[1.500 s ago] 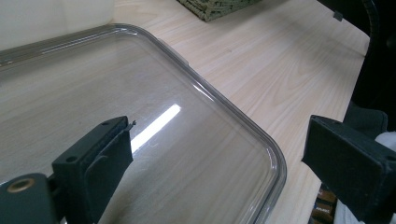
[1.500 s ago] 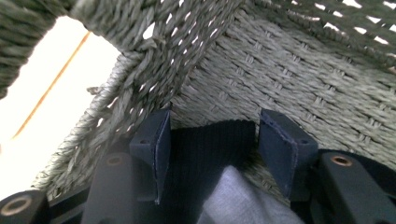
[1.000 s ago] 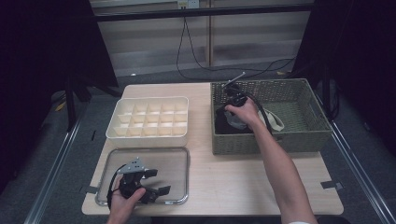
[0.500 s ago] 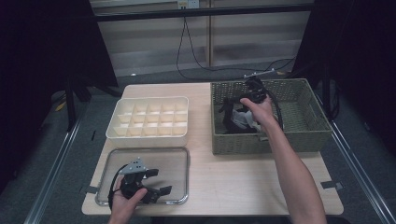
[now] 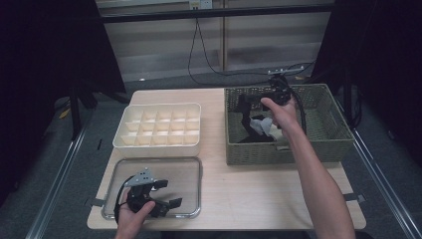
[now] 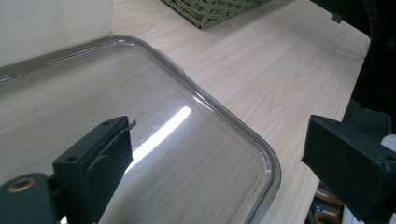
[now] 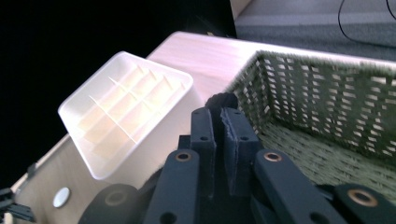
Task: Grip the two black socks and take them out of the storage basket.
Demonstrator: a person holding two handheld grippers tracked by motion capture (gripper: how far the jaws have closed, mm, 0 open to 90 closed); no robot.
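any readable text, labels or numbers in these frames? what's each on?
None can be read.
Something with an orange-brown patch and pale marks at the lower edge of the left gripper view, below the table: too small and cut off to read.
Divided box, clear lid, basket: no print visible.

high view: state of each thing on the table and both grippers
right gripper: shut on dark cloth, lifted above basket
left gripper: open, over clear lid
clear lid: off, flat on table
compartment box: uncovered, empty
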